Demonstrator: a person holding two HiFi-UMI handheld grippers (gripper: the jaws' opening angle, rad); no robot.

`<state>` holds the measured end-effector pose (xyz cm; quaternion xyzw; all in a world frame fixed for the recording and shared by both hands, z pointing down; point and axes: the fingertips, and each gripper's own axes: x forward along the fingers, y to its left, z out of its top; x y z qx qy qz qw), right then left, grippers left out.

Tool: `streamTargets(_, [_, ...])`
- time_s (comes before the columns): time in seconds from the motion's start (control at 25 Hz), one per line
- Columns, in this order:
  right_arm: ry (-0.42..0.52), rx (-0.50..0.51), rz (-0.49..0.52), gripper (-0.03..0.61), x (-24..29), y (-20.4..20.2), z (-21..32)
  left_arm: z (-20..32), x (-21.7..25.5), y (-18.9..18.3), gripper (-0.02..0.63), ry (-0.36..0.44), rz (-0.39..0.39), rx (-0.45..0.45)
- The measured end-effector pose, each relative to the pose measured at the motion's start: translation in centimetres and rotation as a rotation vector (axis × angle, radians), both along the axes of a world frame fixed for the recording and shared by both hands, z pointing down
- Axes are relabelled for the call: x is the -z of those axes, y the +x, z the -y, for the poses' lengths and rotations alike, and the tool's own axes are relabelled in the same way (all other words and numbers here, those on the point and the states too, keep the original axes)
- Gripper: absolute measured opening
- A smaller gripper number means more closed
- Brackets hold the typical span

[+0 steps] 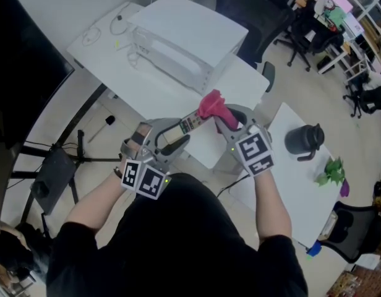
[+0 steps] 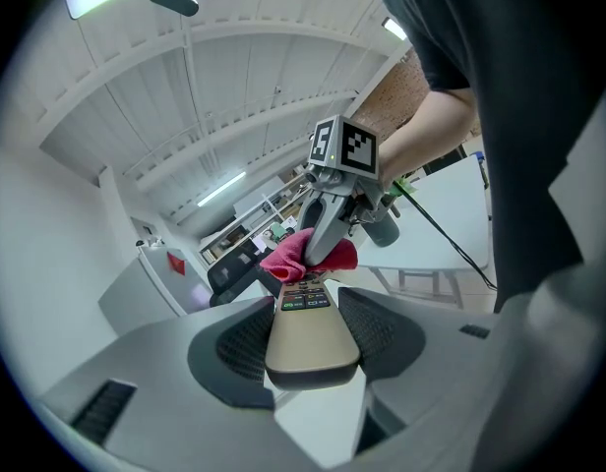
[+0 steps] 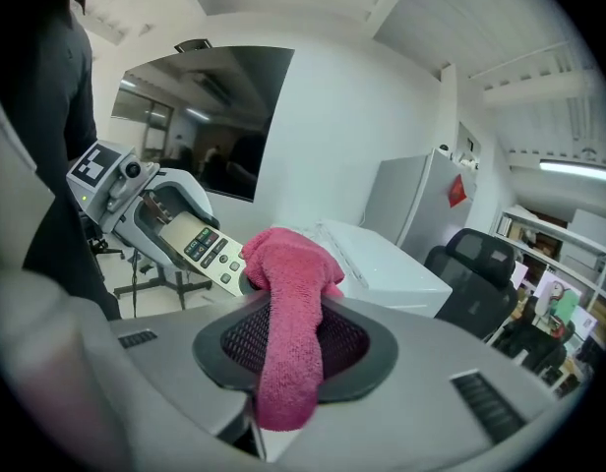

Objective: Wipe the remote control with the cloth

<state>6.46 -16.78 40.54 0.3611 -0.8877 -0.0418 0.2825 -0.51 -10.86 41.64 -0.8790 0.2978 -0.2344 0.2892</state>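
Both grippers are held up in the air in front of the person. My left gripper (image 1: 171,142) is shut on a beige remote control (image 1: 185,127), whose button end points up and to the right. In the left gripper view the remote (image 2: 309,334) lies between the two dark pads. My right gripper (image 1: 226,124) is shut on a pink cloth (image 1: 213,107). The cloth (image 3: 289,315) hangs through the jaws in the right gripper view. Its bunched end rests on the remote's far end (image 3: 207,252). In the left gripper view the cloth (image 2: 297,255) covers the remote's tip.
Below stands a white table (image 1: 141,73) with a white box (image 1: 184,39) and cables. A second white table (image 1: 299,184) at right carries a black kettle (image 1: 305,139) and a small green plant (image 1: 330,171). Office chairs (image 1: 302,36) stand behind.
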Motion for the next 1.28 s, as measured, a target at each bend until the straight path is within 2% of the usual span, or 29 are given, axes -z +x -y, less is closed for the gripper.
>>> streamTargets(0.12, [0.021,0.024,0.02,0.101,1.2,-0.7,-0.9,0.4,-0.3,-0.1,0.209,-0.012,0.005,0.014])
streamTargets(0.32, [0.061,0.232,-0.011,0.101,2.7,-6.5,-5.7,1.7,-1.1,-0.3,0.209,-0.035,0.007,0.044])
streamTargets(0.44, [0.041,0.314,-0.031,0.101,1.8,-9.1,-7.5,1.8,-1.2,-0.1,0.209,-0.032,0.011,0.036])
streamTargets(0.56, [0.016,0.34,-0.044,0.101,1.0,-9.6,-7.9,1.4,-1.0,0.4,0.209,-0.009,0.025,0.015])
streamTargets(0.68, [0.0,0.313,-0.048,0.101,0.6,-8.6,-7.2,0.8,-0.9,0.5,0.209,0.021,0.043,-0.01])
streamTargets(0.84, [-0.032,0.204,-0.029,0.101,0.5,-6.0,-5.3,0.3,-0.8,0.4,0.209,0.047,0.048,-0.021])
streamTargets(1.12, [-0.035,0.031,-0.002,0.101,-0.2,-0.7,-1.1,-0.2,-0.6,0.2,0.209,0.054,0.034,-0.034])
streamTargets(1.28, [-0.036,-0.016,0.022,0.101,-0.1,0.8,0.0,-0.3,-0.4,0.2,0.21,0.057,0.027,-0.04])
